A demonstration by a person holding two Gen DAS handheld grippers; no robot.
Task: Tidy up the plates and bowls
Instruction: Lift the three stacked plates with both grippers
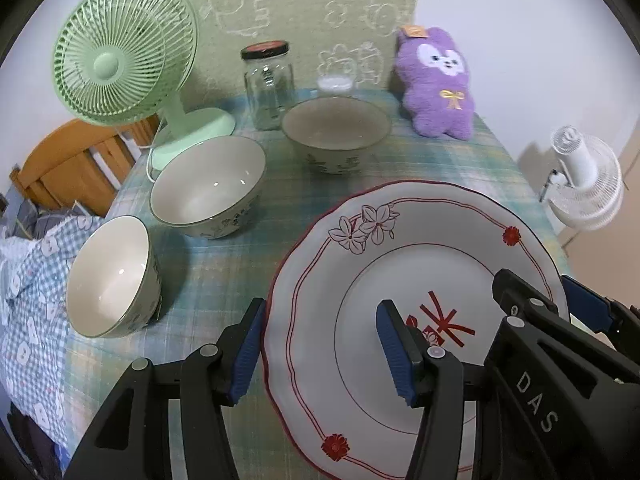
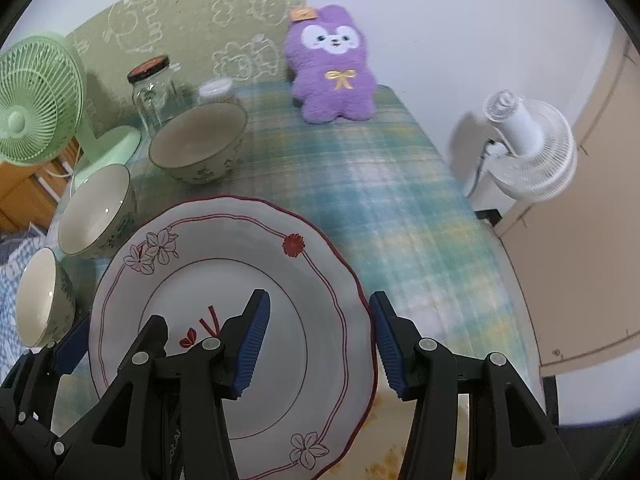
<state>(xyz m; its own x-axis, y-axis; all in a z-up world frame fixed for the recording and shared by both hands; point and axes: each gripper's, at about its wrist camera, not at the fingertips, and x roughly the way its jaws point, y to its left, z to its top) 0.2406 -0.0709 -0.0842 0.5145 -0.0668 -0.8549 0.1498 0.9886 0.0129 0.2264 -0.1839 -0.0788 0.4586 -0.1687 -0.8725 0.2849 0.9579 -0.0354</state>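
**Straddling the plate from both sides**

Your left gripper [image 1: 320,350] has its fingers spread wide across the left rim of the plate [image 1: 404,248], one finger outside the edge, one over the well, gripping nothing. Your right gripper [image 2: 320,344] is equally wide open across the right rim, likewise holding nothing. The plate lies flat at the near edge of the checked cloth [image 2: 380,184]. Three bowls sit to its left and beyond: near [image 1: 108,280], middle [image 1: 204,184], far [image 1: 336,128].
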